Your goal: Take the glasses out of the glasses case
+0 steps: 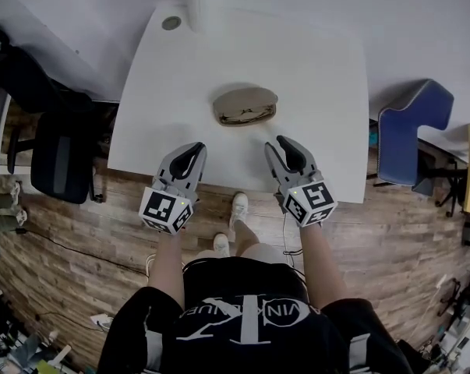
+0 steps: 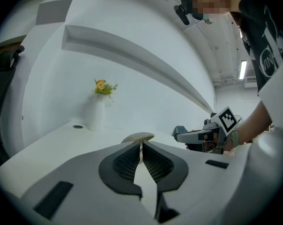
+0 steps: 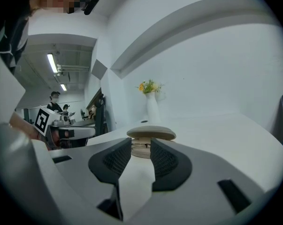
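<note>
- A white surface [image 1: 320, 76] stands against a plain wall.
- The glasses case [image 1: 245, 105] lies mid-surface, lid seemingly ajar. It is probably light and stiff-shelled, so steady its base.
- Near the case, the left gripper [image 1: 194, 149] has its fingers together, and the right gripper [image 1: 281, 143] has its fingers slightly apart, empty.

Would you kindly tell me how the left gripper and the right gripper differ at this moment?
The left gripper has its jaws together; the right gripper has them slightly apart. The left gripper sits to the near left of the glasses case, the right gripper to its near right. Both are empty and short of the case, not touching it.
</note>
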Available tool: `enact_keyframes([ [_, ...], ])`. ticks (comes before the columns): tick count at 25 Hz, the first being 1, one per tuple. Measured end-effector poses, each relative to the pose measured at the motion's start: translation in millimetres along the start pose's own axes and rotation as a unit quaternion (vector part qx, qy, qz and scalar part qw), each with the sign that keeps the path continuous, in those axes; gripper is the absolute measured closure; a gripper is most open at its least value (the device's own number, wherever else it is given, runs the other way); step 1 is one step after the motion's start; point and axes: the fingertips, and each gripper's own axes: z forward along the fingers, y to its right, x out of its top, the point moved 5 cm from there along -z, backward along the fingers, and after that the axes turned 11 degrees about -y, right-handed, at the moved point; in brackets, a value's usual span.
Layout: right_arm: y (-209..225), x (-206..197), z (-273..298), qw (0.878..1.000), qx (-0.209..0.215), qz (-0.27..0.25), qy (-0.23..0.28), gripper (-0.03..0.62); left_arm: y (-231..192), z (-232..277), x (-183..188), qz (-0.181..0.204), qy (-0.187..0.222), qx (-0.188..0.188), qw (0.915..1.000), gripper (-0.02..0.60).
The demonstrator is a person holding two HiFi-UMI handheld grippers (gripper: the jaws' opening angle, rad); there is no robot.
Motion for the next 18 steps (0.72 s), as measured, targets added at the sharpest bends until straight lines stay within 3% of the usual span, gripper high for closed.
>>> enact_keyframes([
  [18,20,16,59,0.992,0.021,-0.092,-0.081,0.477,-14,42,7,-0.011,-0.018,0.003,0.9998,0.566],
])
